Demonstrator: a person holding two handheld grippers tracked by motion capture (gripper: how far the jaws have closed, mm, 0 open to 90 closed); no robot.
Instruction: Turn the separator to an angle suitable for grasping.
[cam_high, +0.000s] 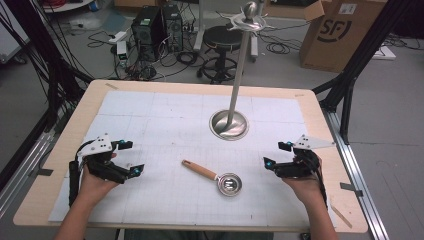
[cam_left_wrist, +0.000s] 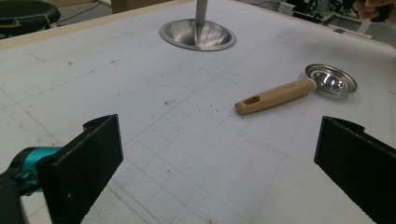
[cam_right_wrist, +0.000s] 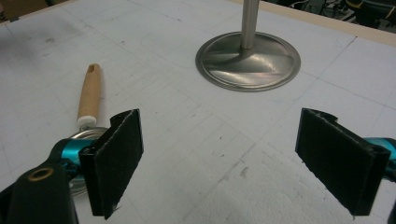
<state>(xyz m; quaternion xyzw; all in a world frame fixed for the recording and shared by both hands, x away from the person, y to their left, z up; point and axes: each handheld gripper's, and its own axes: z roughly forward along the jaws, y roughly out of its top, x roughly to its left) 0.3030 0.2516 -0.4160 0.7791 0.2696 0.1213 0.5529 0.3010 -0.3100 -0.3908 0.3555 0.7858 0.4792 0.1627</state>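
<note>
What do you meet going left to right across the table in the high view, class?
Left gripper → ladle → stand → right gripper.

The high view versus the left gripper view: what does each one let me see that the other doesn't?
High view alone: the stand's hooked top, both hands with the left gripper and right gripper, and a cardboard box on the floor. Left gripper view alone: the slot in the handle's end. Both: the wooden-handled metal scoop and the stand's round base.
</note>
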